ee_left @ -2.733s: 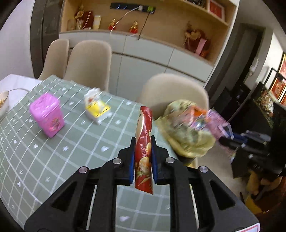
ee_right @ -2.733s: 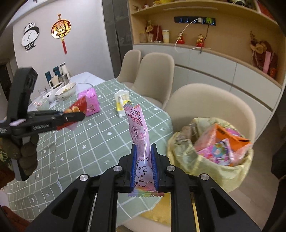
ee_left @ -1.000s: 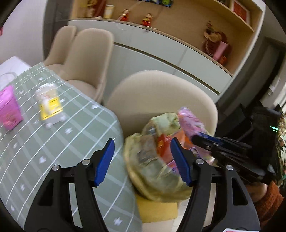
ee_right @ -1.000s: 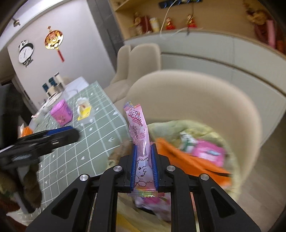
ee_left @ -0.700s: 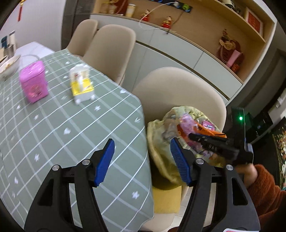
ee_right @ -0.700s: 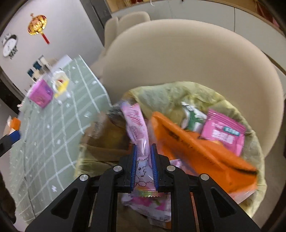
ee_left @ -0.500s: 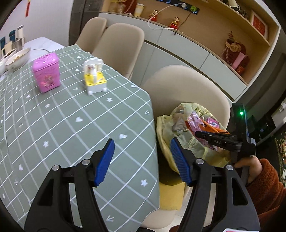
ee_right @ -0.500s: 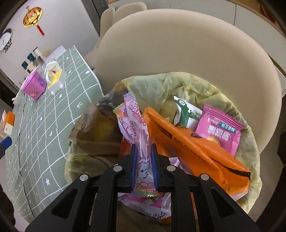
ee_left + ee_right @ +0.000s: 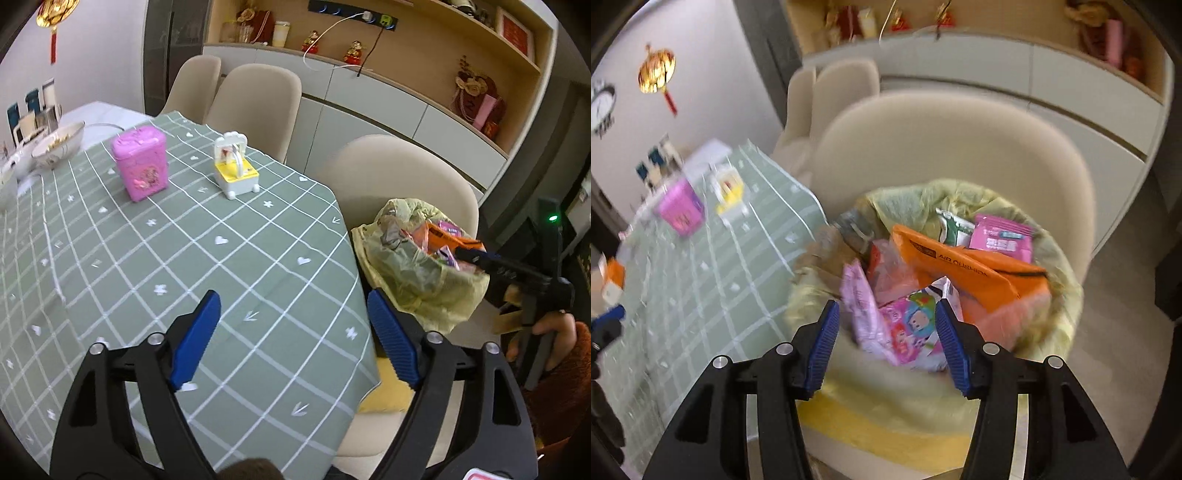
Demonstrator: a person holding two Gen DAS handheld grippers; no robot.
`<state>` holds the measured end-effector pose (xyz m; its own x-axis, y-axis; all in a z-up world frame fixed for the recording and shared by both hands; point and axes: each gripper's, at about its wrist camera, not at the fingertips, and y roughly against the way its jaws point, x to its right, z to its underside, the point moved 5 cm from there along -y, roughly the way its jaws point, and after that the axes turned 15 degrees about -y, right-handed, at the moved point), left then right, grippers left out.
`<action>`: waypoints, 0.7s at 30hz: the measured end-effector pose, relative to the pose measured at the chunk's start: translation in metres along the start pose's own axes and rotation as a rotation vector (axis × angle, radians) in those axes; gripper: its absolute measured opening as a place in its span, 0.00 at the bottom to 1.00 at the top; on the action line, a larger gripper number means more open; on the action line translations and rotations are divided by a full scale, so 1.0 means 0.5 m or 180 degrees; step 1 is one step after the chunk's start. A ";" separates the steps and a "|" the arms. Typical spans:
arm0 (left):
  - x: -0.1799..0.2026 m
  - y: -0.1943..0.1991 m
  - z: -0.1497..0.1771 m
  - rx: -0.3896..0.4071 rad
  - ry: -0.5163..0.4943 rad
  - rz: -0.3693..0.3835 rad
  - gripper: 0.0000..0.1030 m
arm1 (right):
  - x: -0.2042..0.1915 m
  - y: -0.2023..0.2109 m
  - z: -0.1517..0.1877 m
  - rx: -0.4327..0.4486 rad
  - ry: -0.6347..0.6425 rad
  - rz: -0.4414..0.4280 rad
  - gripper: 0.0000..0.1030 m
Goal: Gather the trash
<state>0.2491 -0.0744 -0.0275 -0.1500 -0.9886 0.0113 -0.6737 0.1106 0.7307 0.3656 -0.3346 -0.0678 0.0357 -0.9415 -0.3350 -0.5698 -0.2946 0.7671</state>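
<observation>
A yellow trash bag (image 9: 1060, 266) sits on a beige chair (image 9: 942, 147) beside the table; it also shows in the left wrist view (image 9: 413, 273). It holds several wrappers, among them an orange pouch (image 9: 967, 273) and a pink wrapper (image 9: 862, 306) lying at the front. My right gripper (image 9: 884, 339) is open and empty just above the bag's near rim; it shows from the side in the left wrist view (image 9: 480, 258). My left gripper (image 9: 291, 339) is open and empty above the table's near corner.
The green checked tablecloth (image 9: 147, 258) carries a pink tin (image 9: 142, 168) and a yellow-and-white toy case (image 9: 236, 171). Bowls and cups (image 9: 55, 144) stand at the far left. More beige chairs (image 9: 255, 103) and a cabinet wall (image 9: 388, 107) lie behind.
My right gripper opened and let the pink wrapper drop into the bag, then drew back. My left gripper, which earlier released the red wrapper, pulled back over the table.
</observation>
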 end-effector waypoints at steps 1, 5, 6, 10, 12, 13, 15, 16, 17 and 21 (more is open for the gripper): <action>-0.005 0.011 0.004 0.0020 -0.0039 -0.0017 0.83 | -0.005 0.020 0.006 0.0064 -0.0017 -0.0004 0.49; -0.034 0.062 0.032 0.0135 -0.0185 -0.0155 0.84 | -0.054 0.110 0.062 0.0333 -0.0108 -0.0085 0.49; -0.043 0.076 0.040 0.0175 -0.0196 -0.0213 0.84 | -0.070 0.129 0.078 0.0384 -0.0118 -0.0101 0.49; -0.077 0.131 0.063 0.0363 -0.0211 -0.0413 0.84 | -0.146 0.209 0.158 0.0613 -0.0121 -0.0148 0.49; -0.088 0.157 0.074 0.0467 -0.0263 -0.0451 0.84 | -0.183 0.233 0.195 0.0706 -0.0098 -0.0154 0.49; -0.090 0.164 0.077 0.0496 -0.0282 -0.0458 0.84 | -0.196 0.242 0.210 0.0736 -0.0088 -0.0154 0.49; -0.095 0.183 0.087 0.0567 -0.0359 -0.0489 0.84 | -0.231 0.259 0.248 0.0798 -0.0041 -0.0136 0.49; -0.100 0.191 0.093 0.0587 -0.0396 -0.0518 0.84 | -0.242 0.263 0.260 0.0823 -0.0017 -0.0110 0.49; -0.102 0.199 0.098 0.0597 -0.0410 -0.0543 0.84 | -0.256 0.269 0.276 0.0863 0.0013 -0.0077 0.49; -0.120 0.223 0.114 0.0632 -0.0403 -0.0638 0.84 | -0.293 0.285 0.319 0.0981 -0.0025 -0.0049 0.49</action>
<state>0.1417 0.0029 0.0145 -0.0804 -0.9736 -0.2137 -0.8253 -0.0552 0.5620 0.1480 -0.2129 0.0033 0.0406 -0.9357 -0.3503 -0.7915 -0.2441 0.5603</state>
